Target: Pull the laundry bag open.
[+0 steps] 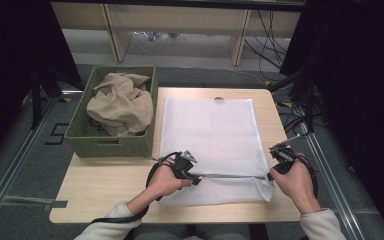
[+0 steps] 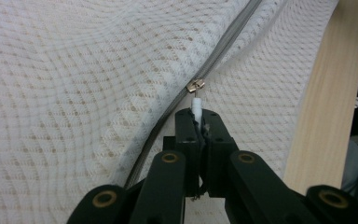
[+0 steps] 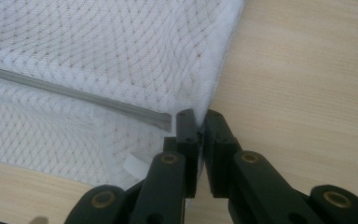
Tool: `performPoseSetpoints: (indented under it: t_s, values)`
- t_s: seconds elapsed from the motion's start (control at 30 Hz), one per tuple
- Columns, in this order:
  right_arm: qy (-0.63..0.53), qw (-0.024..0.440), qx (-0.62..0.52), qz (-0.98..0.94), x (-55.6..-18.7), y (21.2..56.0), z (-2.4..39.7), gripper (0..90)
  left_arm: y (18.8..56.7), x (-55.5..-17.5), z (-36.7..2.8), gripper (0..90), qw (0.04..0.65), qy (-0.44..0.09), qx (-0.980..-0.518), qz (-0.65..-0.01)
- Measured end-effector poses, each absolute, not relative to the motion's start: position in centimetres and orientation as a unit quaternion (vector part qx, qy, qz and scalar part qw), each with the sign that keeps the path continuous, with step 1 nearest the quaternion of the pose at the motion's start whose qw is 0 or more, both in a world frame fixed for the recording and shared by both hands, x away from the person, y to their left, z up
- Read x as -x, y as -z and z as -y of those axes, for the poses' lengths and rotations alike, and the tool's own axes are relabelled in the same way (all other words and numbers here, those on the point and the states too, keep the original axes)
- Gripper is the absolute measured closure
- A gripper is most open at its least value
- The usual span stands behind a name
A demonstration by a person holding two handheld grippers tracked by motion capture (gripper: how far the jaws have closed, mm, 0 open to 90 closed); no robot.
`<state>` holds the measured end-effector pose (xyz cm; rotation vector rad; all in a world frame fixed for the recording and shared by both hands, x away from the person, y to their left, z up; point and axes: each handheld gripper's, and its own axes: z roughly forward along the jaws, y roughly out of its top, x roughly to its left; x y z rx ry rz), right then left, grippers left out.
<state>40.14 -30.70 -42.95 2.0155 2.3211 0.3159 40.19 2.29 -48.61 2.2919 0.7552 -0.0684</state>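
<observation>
A white mesh laundry bag (image 1: pixel 210 145) lies flat on the pale wooden surface (image 1: pixel 105 185), its grey zipper (image 1: pixel 230 176) running across the near end, parallel to the person's edge. The left hand-held gripper (image 1: pixel 196 179) sits at the zipper's left end; in the left gripper view its jaws are pressed together on the white pull tab (image 2: pixel 196 106), which hangs from the small metal slider (image 2: pixel 195 85). The right hand-held gripper (image 1: pixel 270 176) sits at the bag's near right corner; in the right gripper view its jaws are nearly closed and pinch the hemmed edge of the mesh (image 3: pixel 200 122) just beside the zipper's end (image 3: pixel 161 121). The step in hand appears to be working the zipper: one side anchors the fabric while the other holds the slider. From the left gripper view, whether the teeth ahead of the slider are joined or parted is hard to tell. The next move probably calls for drawing the pull tab along the track, in line with the zipper, while the right grip keeps the corner taut so the mesh does not bunch under the slider. The bag is translucent, finely gridded, softly rippled near the zipper, and seems empty. Left of it stands a woven green basket (image 1: pixel 80 137) with crumpled beige cloth (image 1: pixel 120 102) in it, touching neither hand-held gripper.
</observation>
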Motion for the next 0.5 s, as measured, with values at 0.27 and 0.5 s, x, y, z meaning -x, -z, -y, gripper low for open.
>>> performPoseSetpoints:
  t_s: [0.27,0.5]
  values:
    - [-0.098,0.036,-0.636,-0.764,-40.3,43.2,30.9,86.4,48.5,-40.1,-3.2,86.9,0.348,0.022,-0.889,-0.296]
    - [-0.100,0.025,-0.633,-0.768,-40.4,43.3,30.7,86.4,48.5,-40.0,-3.9,86.9,0.347,0.021,-0.889,-0.298]
